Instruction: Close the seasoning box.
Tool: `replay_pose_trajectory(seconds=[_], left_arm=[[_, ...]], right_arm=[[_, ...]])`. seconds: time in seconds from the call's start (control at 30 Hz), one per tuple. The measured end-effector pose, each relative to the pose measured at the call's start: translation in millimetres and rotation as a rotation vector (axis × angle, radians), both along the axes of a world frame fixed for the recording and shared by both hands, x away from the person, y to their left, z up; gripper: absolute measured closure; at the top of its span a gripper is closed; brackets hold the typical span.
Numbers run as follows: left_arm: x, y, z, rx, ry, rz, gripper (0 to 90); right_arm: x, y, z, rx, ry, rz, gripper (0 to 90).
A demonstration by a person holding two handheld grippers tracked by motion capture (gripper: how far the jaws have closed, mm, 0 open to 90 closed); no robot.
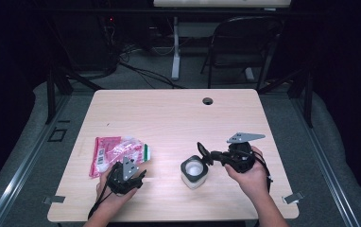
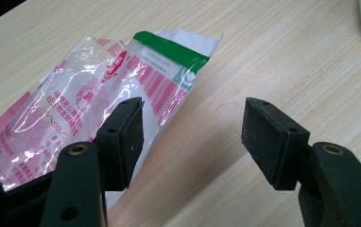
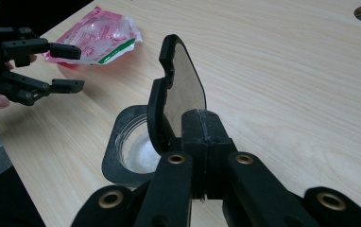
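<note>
On the left of the tabletop [image 1: 169,118] lies a pink and clear plastic packet [image 1: 117,153] with a green end. The left hand-held gripper [image 1: 138,178] sits just at its near edge with jaws standing wide and nothing between them. To take the packet well, I'd say that gripper should slide one pad under the loose edge and close on a flat stretch of film, since thin crinkly plastic tends to slip or bunch. Further right stands a small square jar [image 1: 194,172], open at the top, with something white inside. Just beside and above it the right hand-held gripper [image 1: 202,153] is clamped tight on the jar's black lid [image 3: 176,94], holding it by the edge. That lid looks best kept tilted clear of the mouth, so the way into the jar stays free. The left gripper view gives what the high view cannot: the red print on the packet [image 2: 89,109], and one pad [image 2: 131,137] already hovering over the film while the other stands over bare wood. The right gripper view shows the lid's pale inner face and the white grains in the jar [image 3: 131,146], and the left hand-held gripper [image 3: 74,66] standing open off to the side.
</note>
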State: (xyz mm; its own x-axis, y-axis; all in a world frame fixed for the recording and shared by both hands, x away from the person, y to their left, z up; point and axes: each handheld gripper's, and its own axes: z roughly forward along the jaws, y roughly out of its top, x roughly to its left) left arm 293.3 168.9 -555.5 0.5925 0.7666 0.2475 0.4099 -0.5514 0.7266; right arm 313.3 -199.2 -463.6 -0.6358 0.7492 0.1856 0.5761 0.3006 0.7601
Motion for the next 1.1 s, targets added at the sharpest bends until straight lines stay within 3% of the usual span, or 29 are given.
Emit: replay_pose_trajectory(seconds=[0.27,0.7,1.1], left_arm=[[0.2,0.3,0.1,-0.003,-0.003,0.003,39.2],[0.3,1.9,0.8,-0.002,-0.004,0.006,39.2],[0.4,2.2,1.0,-0.005,-0.005,0.008,39.2]], right_arm=[[-1.7,5.7,-2.1,0.003,0.001,0.015,90.0],[-3.9,27.4,-18.9,-0.039,0.028,0.07,90.0],[-4.5,32.3,-23.9,-0.059,0.035,0.085,90.0]])
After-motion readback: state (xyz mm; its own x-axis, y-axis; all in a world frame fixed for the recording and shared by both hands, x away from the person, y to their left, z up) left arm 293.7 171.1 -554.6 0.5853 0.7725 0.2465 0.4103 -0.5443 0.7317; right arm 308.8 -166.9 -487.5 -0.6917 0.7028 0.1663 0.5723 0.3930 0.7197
